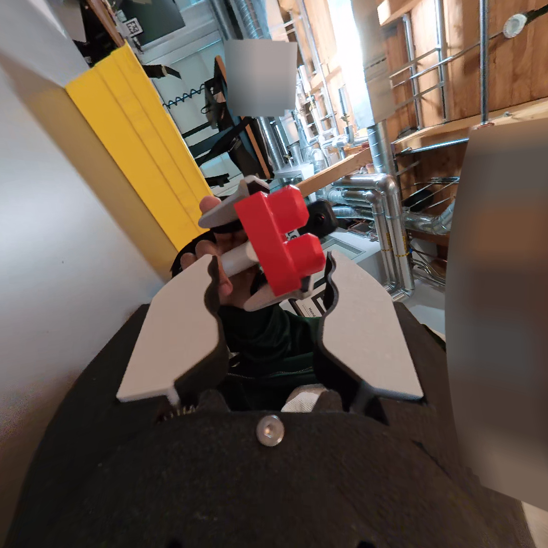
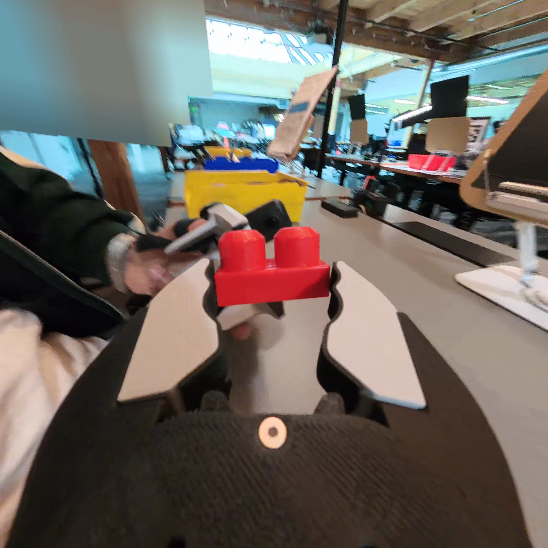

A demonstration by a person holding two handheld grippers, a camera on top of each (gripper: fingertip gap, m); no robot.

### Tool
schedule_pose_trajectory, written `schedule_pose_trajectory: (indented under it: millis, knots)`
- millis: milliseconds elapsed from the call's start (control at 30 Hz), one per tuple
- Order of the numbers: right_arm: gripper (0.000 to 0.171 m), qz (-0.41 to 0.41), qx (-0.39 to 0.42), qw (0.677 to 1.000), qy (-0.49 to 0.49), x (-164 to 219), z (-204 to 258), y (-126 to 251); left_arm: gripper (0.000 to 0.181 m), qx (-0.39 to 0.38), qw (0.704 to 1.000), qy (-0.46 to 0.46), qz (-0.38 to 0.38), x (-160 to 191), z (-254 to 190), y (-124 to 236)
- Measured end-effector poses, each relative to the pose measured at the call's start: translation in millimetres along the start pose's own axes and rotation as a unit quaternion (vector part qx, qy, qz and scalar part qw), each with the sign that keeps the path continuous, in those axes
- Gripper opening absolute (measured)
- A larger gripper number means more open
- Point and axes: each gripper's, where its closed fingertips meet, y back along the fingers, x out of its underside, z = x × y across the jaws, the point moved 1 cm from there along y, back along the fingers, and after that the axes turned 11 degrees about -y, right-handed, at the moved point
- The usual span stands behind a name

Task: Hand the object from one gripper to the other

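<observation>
Left gripper [image 1: 271, 267] jaws apart, empty. Red brick [image 1: 267, 237] just beyond tips, long axis steeply tilted across their closing line, clamped end-to-end in right gripper [image 2: 271, 280]. Left nearer to closing in.

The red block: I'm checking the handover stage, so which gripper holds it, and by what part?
The right gripper clamps the red block by the two short ends of its base, studs free. The left gripper is open, holding nothing.
</observation>
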Motion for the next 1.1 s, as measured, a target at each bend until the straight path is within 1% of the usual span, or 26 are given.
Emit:
schedule_pose_trajectory:
  millis: [67,133,233,300,400,500,667,867,1100]
  knots:
    - [0.075,-0.029,-0.045,0.997,-0.062,-6,6,3,0.066,0.016,1.000,-0.005,-0.012,-6,-1,4]
    - [0.075,-0.050,-0.078,0.989,-0.118,-12,9,5,0.067,0.020,0.999,-0.032,-0.031,-14,-3,8]
    - [0.075,-0.061,-0.091,0.983,-0.145,-16,10,6,0.072,-0.013,0.991,-0.132,-0.009,-19,-2,12]
    - [0.075,-0.060,-0.087,0.985,-0.135,-16,12,5,0.073,-0.034,0.977,-0.209,0.012,-20,-5,12]
    - [0.075,-0.060,-0.092,0.985,-0.136,-15,15,3,0.076,-0.054,0.945,-0.319,0.042,-15,-12,8]
    - [0.075,-0.060,-0.093,0.984,-0.138,-15,16,3,0.082,-0.060,0.919,-0.383,0.071,-3,-15,3]
    - [0.075,-0.068,-0.094,0.983,-0.142,-16,16,4,0.089,-0.061,0.909,-0.402,0.086,5,-14,-1]
    - [0.075,-0.073,-0.103,0.980,-0.153,-17,17,4,0.088,-0.066,0.910,-0.404,0.063,-4,-14,3]
    - [0.075,-0.080,-0.113,0.975,-0.172,-19,17,5,0.087,-0.066,0.901,-0.424,0.071,0,-16,2]
